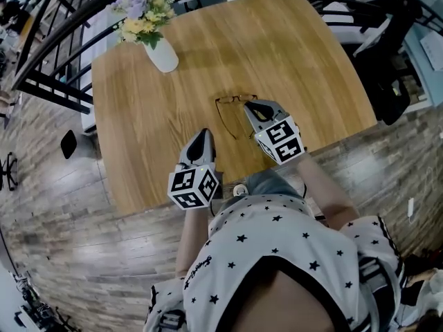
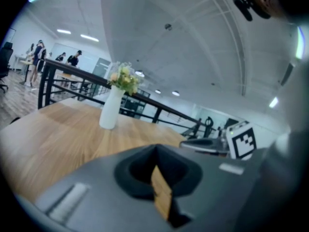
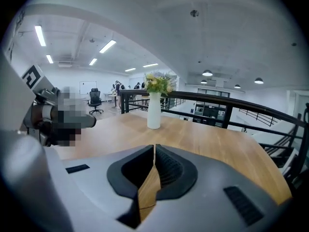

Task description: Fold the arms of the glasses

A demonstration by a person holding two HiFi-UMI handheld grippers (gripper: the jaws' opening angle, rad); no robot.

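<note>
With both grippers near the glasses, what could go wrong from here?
1. The left gripper and right gripper both have jaws together; unopened, they could only shove the thin dark-framed glasses across the wooden table.
2. The wire-thin frame may bend or slip under a hard pinch.

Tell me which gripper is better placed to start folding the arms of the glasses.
Right, probably. The right gripper has its tips beside the glasses, while the left gripper is farther back, nearer the table edge. Both have their jaws together.
</note>
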